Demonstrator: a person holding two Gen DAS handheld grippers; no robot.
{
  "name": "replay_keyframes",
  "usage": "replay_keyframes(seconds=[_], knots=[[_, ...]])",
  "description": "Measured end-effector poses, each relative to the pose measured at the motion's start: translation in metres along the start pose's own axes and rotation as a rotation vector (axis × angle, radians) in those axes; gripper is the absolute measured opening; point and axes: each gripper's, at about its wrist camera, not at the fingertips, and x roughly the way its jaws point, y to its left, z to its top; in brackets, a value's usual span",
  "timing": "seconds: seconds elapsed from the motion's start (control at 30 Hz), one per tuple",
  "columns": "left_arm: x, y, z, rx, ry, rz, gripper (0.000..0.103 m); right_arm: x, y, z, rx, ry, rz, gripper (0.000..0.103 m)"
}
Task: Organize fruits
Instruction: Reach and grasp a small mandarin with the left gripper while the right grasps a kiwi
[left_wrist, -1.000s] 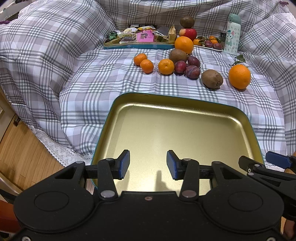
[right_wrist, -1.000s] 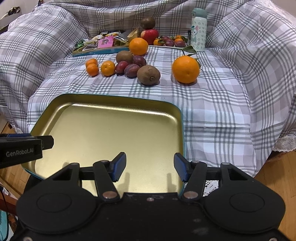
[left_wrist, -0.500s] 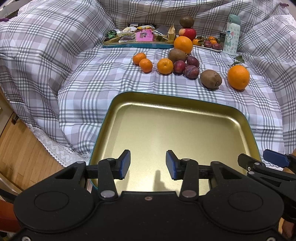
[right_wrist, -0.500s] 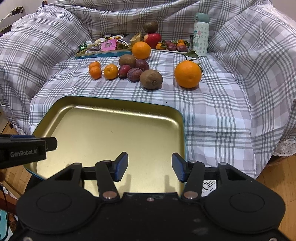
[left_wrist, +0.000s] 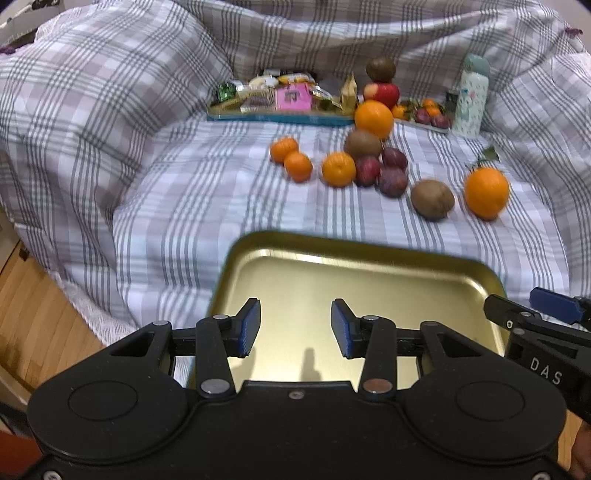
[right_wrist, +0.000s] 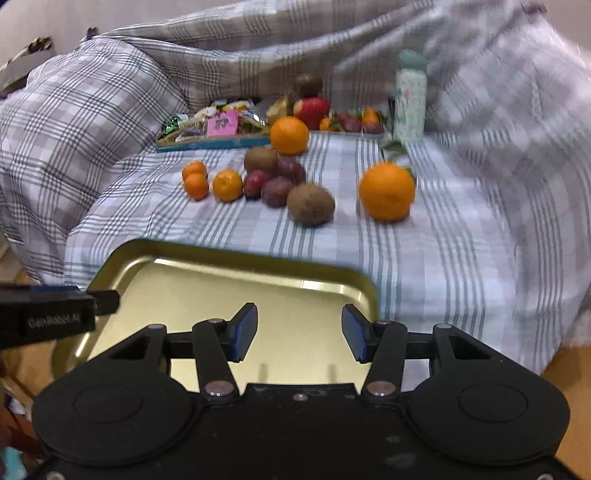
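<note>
Though blurred, round-cornered, seemingly metal gold tray (left_wrist: 369, 280) on plaid cloth (left_wrist: 184, 206).

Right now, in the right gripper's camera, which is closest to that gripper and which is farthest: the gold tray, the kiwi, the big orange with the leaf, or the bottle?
1. Gold tray, right under the right gripper.
2. Kiwi, middle of the cloth, and big orange, to its right: too close to call.
3. Bottle, standing at the back.

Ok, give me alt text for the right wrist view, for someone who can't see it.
The right tool hangs open and empty over the near edge of a bare gold tray on a plaid cloth. Beyond it lie loose fruit: a large orange, a kiwi, plums and small mandarins. The left tool intrudes at the left edge.
</note>
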Motion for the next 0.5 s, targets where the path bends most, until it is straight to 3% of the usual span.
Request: replay_keyframes(seconds=[0.2,0.5], knots=[[0.015,0.005,0.022,0.0,-0.024,0.022,0.05,0.021,0.003,0.025,-0.027,-0.001,-0.011,0.053],[0.049,0.011,0.037,-0.002,0.01,0.021,0.05,0.055,0.001,0.047,-0.045,0.02,-0.013,0.053]])
